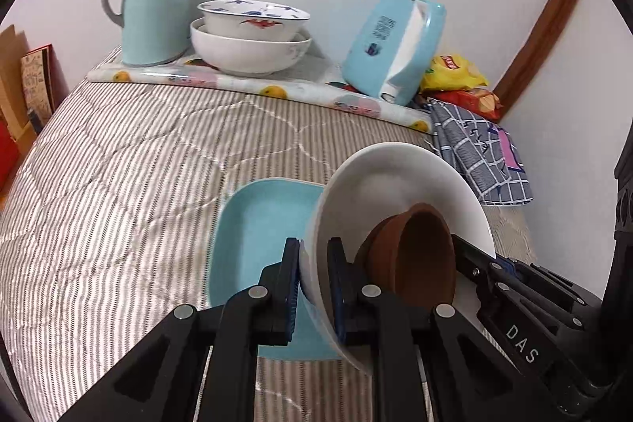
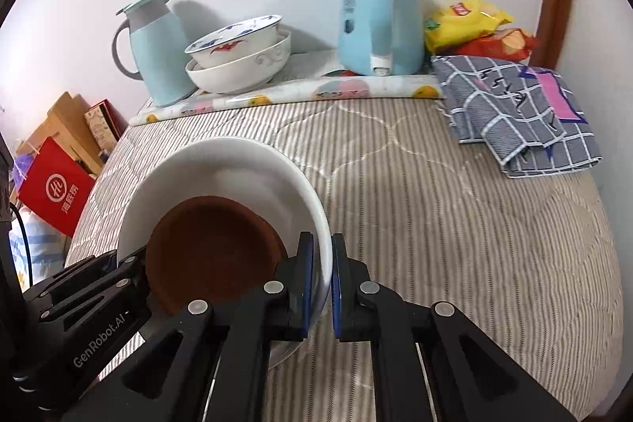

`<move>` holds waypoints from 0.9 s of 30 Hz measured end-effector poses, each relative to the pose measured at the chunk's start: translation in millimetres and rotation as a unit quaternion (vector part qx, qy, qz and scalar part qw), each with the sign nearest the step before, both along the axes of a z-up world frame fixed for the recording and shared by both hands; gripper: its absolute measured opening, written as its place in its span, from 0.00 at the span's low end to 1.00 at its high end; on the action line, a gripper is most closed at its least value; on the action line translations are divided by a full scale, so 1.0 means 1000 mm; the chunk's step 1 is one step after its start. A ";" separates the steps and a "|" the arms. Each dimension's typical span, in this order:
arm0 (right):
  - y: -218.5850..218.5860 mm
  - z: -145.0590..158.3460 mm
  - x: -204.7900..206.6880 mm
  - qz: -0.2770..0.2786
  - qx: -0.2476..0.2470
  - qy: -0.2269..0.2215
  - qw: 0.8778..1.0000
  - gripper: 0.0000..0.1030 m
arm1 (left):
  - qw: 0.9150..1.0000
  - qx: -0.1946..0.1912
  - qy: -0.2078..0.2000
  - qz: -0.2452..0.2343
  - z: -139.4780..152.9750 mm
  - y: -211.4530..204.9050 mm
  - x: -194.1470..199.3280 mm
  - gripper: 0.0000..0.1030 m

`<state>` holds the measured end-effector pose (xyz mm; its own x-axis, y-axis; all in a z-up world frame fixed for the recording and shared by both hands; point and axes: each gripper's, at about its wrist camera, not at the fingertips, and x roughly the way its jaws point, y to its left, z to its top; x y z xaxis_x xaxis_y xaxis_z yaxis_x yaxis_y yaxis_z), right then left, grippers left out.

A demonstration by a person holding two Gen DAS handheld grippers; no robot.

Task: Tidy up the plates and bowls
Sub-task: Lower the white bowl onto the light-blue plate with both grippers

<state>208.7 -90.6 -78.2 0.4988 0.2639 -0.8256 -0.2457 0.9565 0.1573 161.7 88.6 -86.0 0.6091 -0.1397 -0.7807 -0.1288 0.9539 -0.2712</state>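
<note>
Overhead, white bowl point(image 1: 399, 184) rim pinched both sides, above blue tray point(image 1: 261, 224)

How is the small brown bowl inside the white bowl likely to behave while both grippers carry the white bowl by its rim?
The brown bowl sits loose in the tilted white bowl, so it may slide or tip. It looks like unglazed clay, probably stiff and breakable. The left gripper and right gripper pinch only the smooth rim, which could slip.
</note>
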 end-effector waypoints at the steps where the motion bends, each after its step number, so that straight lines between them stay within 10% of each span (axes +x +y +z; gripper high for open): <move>1: 0.003 -0.001 0.001 0.002 0.000 0.001 1.000 0.08 | 1.000 0.001 0.001 0.001 -0.001 0.002 0.000 0.14; 27: 0.036 -0.040 0.014 0.033 -0.004 0.047 0.998 0.08 | 0.999 -0.001 0.047 0.022 -0.032 0.029 0.008 0.14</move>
<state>222.2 -54.8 -117.9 0.4015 0.2875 -0.8696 -0.2929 0.9399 0.1755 169.6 117.9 -118.4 0.5390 -0.1162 -0.8343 -0.1948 0.9464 -0.2576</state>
